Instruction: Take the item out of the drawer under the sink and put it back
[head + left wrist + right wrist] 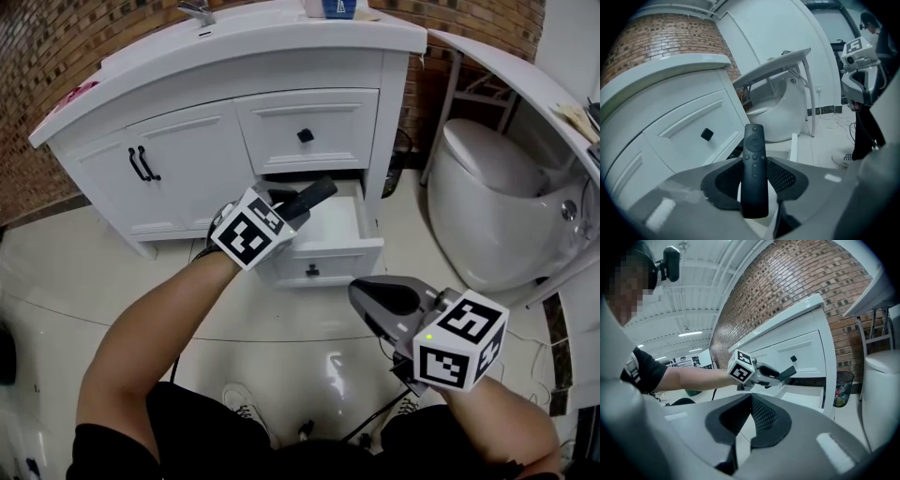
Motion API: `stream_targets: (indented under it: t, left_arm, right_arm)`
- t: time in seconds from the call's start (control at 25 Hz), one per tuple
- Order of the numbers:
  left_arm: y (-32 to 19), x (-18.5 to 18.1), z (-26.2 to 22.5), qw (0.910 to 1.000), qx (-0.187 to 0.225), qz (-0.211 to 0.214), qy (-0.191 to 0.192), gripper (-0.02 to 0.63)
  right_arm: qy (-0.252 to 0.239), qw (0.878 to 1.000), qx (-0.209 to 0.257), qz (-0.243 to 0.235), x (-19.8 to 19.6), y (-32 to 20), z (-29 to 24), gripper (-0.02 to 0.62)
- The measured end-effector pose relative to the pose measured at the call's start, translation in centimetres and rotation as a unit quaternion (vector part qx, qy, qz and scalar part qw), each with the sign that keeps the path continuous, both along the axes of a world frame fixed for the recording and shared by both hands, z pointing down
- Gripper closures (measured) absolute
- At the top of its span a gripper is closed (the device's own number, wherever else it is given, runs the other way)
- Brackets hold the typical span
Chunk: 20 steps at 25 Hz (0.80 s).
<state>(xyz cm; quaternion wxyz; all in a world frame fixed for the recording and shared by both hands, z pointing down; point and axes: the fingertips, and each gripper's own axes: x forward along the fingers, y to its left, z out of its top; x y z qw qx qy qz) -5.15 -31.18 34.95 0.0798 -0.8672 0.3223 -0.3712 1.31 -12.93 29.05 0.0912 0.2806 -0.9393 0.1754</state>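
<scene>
A black remote control (315,194) sticks out forward from my left gripper (296,203), which is shut on its lower half. It hangs just above the open lower drawer (319,268) of the white sink cabinet (187,84), whose white inside shows nothing else. In the left gripper view the remote control (754,164) stands upright between the pads, buttons facing the camera. My right gripper (377,298) hovers lower right of the drawer front, with its jaws together and nothing in them. The right gripper view looks past the right gripper (750,397) at the left gripper (761,373) with the remote control (788,372).
Above the open drawer is a closed drawer with a black knob (306,135). Cabinet doors with black handles (142,164) are to the left. A white toilet (492,202) stands to the right under a white shelf (506,66). A trash bin (842,387) sits between them. Cables (546,345) lie on the tiled floor.
</scene>
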Motion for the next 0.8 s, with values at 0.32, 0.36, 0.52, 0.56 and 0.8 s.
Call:
stream_targets:
  t: [0.32,0.36,0.52,0.56,0.8]
  left_arm:
    - [-4.4,1.9,4.4,0.9976,-0.014,0.05,-0.046,0.439]
    - [-4.8,1.8,5.1,0.9967,-0.016,0.056,-0.056,0.437]
    - [-6.2,2.0,7.4,0.9927,-0.026,0.074,-0.092,0.439]
    - [-6.4,2.1,8.1,0.991,-0.032,0.076,-0.105,0.437]
    - [-8.3,3.3,10.1,0.9856,-0.048,0.092,-0.134,0.437]
  right_arm:
    - [-0.003,1.0,-0.008,-0.012,-0.4,-0.2,0.4,0.593]
    - [-0.005,1.0,-0.011,-0.014,-0.5,-0.2,0.4,0.594]
    - [-0.01,0.999,-0.018,-0.025,-0.6,-0.1,0.5,0.594]
    - [-0.011,0.999,-0.019,-0.026,-0.6,-0.1,0.5,0.592]
    - [-0.022,0.999,-0.028,-0.031,-0.5,-0.3,0.5,0.593]
